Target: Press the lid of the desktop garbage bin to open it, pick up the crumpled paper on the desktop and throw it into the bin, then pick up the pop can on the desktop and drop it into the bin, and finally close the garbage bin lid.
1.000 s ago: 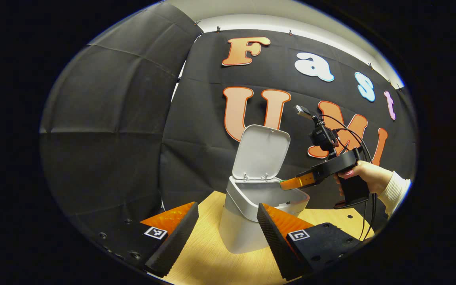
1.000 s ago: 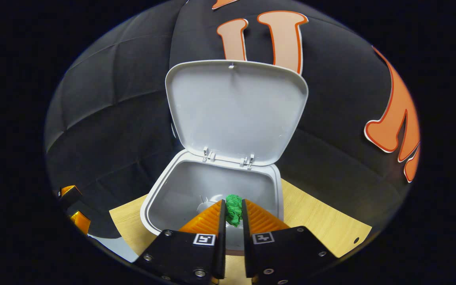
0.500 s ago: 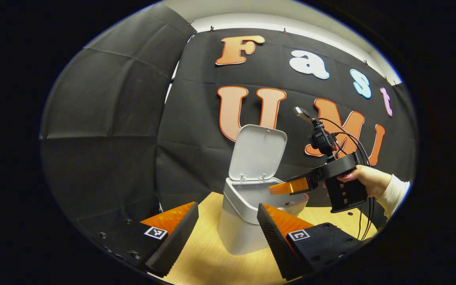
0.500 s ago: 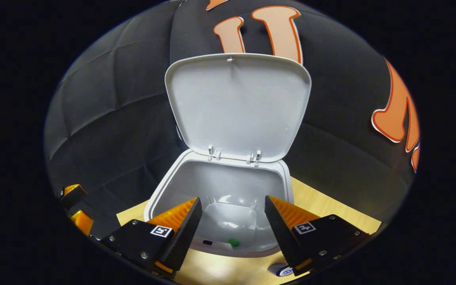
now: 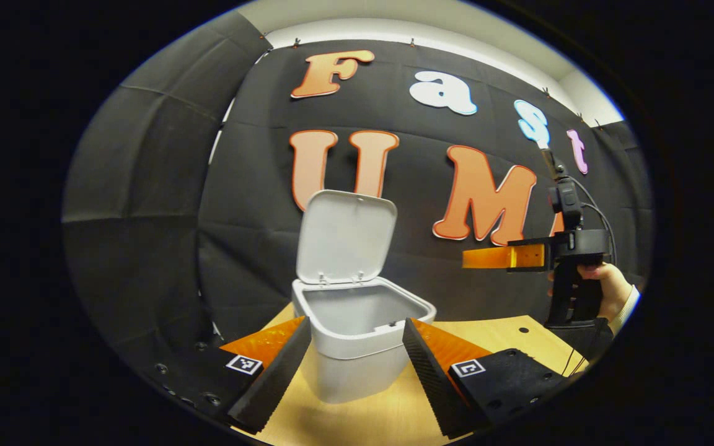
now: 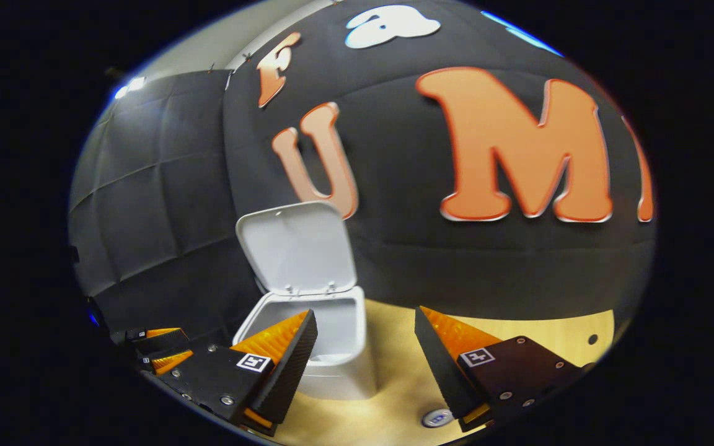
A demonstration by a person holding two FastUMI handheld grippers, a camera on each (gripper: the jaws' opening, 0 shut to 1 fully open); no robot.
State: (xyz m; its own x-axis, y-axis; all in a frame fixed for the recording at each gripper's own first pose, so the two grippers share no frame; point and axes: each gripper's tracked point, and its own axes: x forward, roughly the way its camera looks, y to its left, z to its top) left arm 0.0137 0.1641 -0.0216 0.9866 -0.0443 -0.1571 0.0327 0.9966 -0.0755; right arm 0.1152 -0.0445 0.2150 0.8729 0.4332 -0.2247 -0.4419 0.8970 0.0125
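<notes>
On the desk (image 6: 518,337), the bin (image 5: 357,337) stands with its lid (image 5: 344,235) up; the can's top (image 6: 436,419) lies just below my right hand-held gripper (image 6: 366,353), jaws apart and empty. My left hand-held gripper (image 5: 357,365) is likewise apart. I should lower the right one squarely over the can before closing.

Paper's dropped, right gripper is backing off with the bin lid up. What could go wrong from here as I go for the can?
The upright white lid of the white plastic desktop bin stands close to the open right gripper; a sideways swing might knock it shut. What looks like the silver can top sits right under that gripper at the view's edge, so a grasp could miss. The open left gripper brackets the bin and could nudge it.
</notes>
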